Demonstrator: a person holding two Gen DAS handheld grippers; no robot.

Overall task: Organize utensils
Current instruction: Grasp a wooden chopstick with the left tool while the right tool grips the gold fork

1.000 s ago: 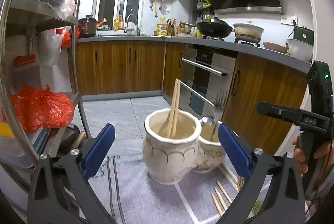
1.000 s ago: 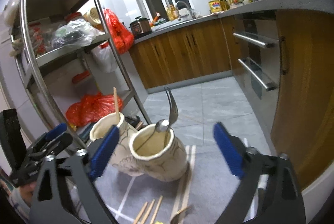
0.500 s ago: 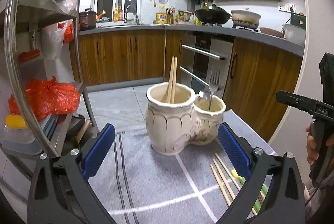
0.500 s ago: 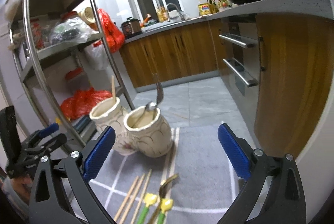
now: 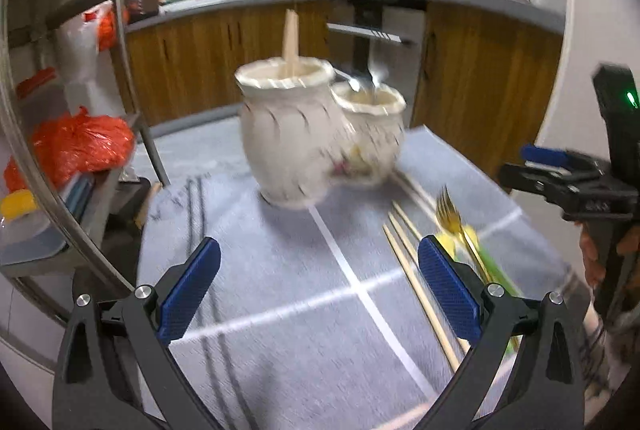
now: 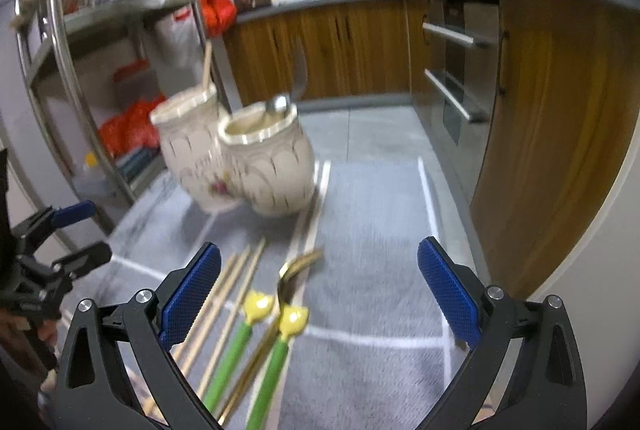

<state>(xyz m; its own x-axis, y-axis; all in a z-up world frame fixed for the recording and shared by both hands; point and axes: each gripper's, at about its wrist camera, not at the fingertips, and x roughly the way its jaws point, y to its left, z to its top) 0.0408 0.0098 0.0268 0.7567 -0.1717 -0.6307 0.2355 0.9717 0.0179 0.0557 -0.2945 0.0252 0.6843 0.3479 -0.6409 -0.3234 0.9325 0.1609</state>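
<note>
Loose wooden chopsticks [image 6: 224, 306] are laid near the cream ceramic twin-jar holder [image 6: 240, 157], with the left gripper [image 5: 320, 290] and right gripper [image 6: 318, 294] held spread and empty.

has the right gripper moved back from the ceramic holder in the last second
Yes. The right gripper has pulled back and tilted down: the ceramic holder now sits farther off, and loose chopsticks lie between.

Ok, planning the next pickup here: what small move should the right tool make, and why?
Probably lower the open right tool onto the gold fork just below it: it lies loose on the grey mat, while the two-part ceramic holder already holds chopsticks and cutlery.
</note>
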